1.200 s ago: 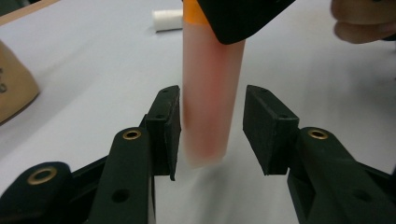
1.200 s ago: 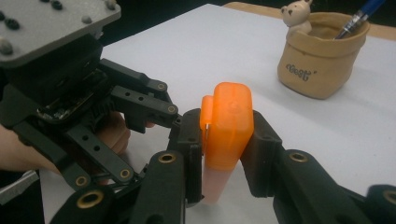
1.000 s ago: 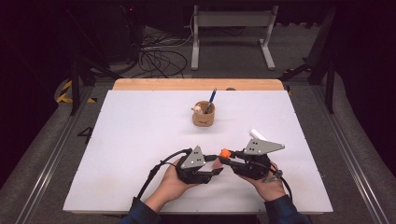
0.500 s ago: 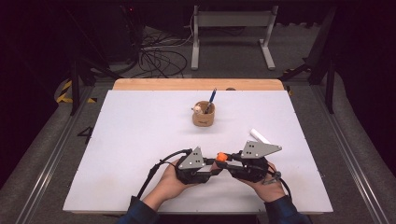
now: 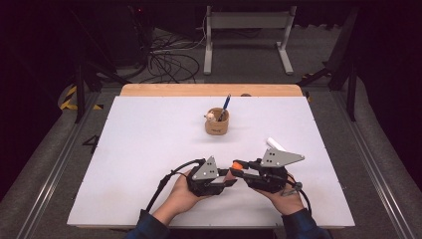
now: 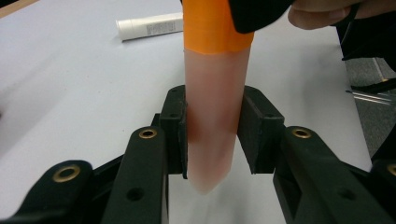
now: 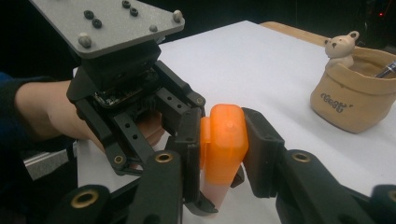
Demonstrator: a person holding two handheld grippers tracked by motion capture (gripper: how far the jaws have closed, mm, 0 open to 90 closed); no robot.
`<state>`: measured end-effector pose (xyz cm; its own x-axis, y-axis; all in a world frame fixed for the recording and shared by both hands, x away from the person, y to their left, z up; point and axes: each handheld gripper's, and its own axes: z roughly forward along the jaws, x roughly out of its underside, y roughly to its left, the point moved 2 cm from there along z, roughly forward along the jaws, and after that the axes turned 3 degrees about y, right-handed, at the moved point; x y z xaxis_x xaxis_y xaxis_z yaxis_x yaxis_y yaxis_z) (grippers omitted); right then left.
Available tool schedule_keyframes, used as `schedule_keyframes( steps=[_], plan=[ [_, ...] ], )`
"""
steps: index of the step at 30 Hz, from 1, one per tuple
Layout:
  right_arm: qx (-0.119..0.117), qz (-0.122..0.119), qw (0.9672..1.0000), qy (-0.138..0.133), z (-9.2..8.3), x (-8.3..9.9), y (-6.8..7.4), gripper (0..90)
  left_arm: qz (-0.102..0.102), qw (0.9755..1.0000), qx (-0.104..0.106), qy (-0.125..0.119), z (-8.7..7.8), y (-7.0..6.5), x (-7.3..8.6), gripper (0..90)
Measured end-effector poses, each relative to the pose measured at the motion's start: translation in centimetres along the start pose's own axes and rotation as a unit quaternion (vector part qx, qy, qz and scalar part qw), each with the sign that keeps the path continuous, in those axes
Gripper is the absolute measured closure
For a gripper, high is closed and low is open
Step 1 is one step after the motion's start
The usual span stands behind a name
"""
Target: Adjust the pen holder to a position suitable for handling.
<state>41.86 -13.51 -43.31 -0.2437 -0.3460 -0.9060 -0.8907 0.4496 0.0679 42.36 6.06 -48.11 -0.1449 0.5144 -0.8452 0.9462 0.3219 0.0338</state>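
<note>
Change: left gripper jaws have just been closing, the pale barrel of the orange-capped tube between them; both hands sit where they were a second ago, near the front edge.
Surface: white table top, bare wooden strip along its far edge.
Room: dark; grey floor, loose black cables and a white metal stand behind the table; yellow-black tape on the floor at far left.
Container: tan fabric pot, far centre of the table, well apart from the grippers.
Pot contents: blue pen leaning up and right; small bear figure at the rim.
Loose item: white tube lying flat on the table just beyond the right gripper.
Task item: orange-capped tube, held off the table between the two grippers, front centre.
Left gripper jaws: narrowed onto the tube's pale barrel; left pad pressed against it, right pad at its side, contact there hard to tell.
Right gripper jaws: nearly closed, clamped on the orange cap from both sides.
Hands: left hand and right hand come in from the bottom edge, dark blue sleeves.
</note>
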Motion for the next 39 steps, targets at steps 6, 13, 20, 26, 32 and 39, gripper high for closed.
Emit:
schedule_keyframes(
  steps=[6,13,20,26,32,39],
  plan=[
    [-0.016,-0.020,0.9996,0.009,-0.1,0.0,0.3,71.9,0.005,0.9998,0.021,-0.003,0.1,0.0,0.1,65.4],
    [-0.020,-0.041,0.9988,0.017,0.0,0.0,0.6,71.9,0.006,0.9995,0.031,0.000,0.0,0.1,0.2,63.1],
    [-0.043,-0.041,0.9982,0.010,0.1,-0.1,0.8,71.9,0.019,0.9986,0.050,-0.006,0.0,-0.1,0.1,67.3],
    [-0.038,-0.033,0.9987,0.011,0.1,0.0,0.6,70.5,0.009,0.9991,0.042,0.006,0.1,-0.1,0.0,68.3],
    [-0.024,-0.027,0.9992,0.013,0.1,0.0,0.4,63.2,-0.005,0.9996,0.020,0.018,0.1,0.2,-0.1,68.9],
    [0.018,0.001,0.9998,-0.013,-0.7,-0.2,-0.4,49.0,-0.017,0.9997,0.000,0.015,-0.1,0.8,-0.4,69.1]
  ],
)
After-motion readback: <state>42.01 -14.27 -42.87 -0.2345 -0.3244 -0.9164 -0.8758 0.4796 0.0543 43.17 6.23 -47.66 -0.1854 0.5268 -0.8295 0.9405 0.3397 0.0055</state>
